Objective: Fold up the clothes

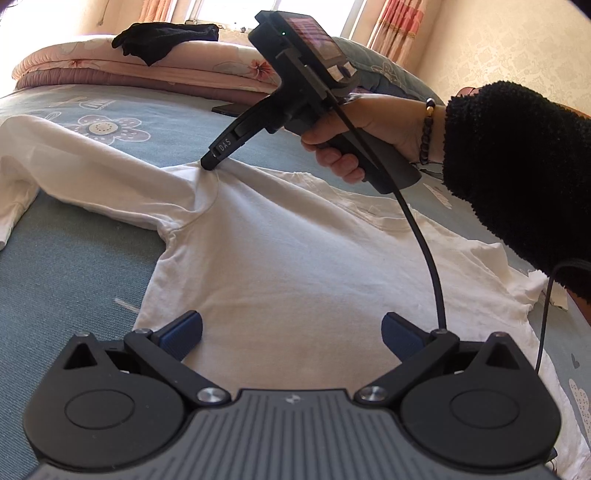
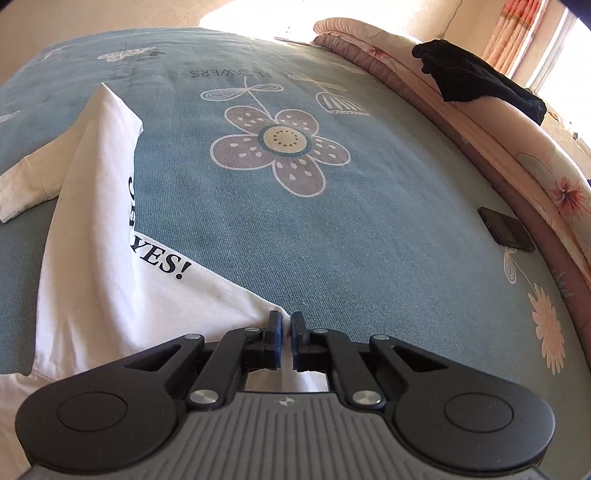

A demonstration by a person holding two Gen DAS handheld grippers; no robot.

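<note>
Shirt (image 1: 280, 258), white, is what we log first in the left wrist view: it lies flat on the blue bedsheet (image 1: 74, 266), filling the middle of the frame, one sleeve running out toward 9 o'clock. Left gripper (image 1: 291, 334) at 6 o'clock: we note its blue pads (image 1: 184, 332) set wide apart above the shirt's body, nothing between them. Right gripper (image 1: 209, 162) enters from 1 o'clock, held by a hand (image 1: 354, 136) in a black fuzzy sleeve (image 1: 517, 177) with a bead bracelet (image 1: 426, 133); its tip pinches the shirt at the shoulder seam, where we see the cloth drawn up into a small peak. A black cable (image 1: 424, 240) hangs from it. At 12 o'clock we list a folded pink quilt (image 1: 147, 70) with a black garment (image 1: 166, 38) on top, and curtains (image 1: 399, 26) behind.

Right wrist view: right gripper (image 2: 286, 326) at 6 o'clock, jaws drawn nearly together, and we see white cloth gathered up between the pads. Shirt (image 2: 110, 295) spreads toward 8 o'clock, a turned-up edge showing the print "YES!" (image 2: 162, 262). Bedsheet (image 2: 369, 240) with a large flower print (image 2: 280, 151) fills the centre. We record a dark phone (image 2: 506, 229) at 3 o'clock, beside the quilt (image 2: 517, 147), and the black garment (image 2: 476, 81) at 1 o'clock.
</note>
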